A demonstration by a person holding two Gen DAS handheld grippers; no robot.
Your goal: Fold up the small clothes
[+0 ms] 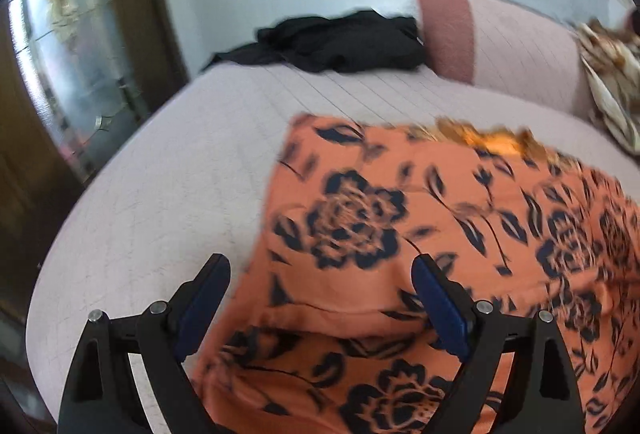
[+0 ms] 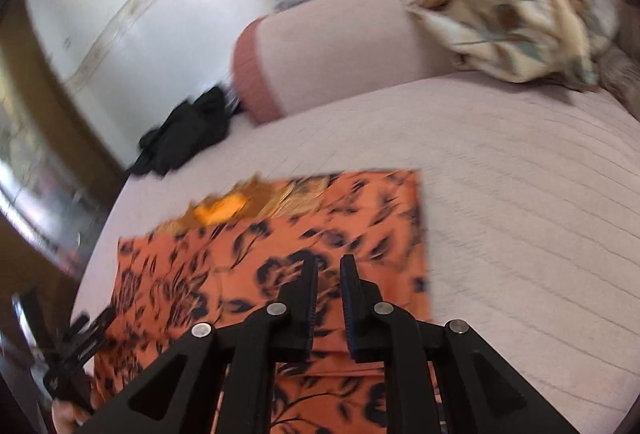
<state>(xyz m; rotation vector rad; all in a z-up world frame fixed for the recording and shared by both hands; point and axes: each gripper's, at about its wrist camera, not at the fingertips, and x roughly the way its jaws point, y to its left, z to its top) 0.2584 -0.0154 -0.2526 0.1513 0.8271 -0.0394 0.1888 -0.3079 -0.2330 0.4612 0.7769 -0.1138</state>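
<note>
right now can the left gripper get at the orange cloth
Probably yes: the left gripper is open right over the orange cloth lying flat on the bed, with nothing between them.
</note>
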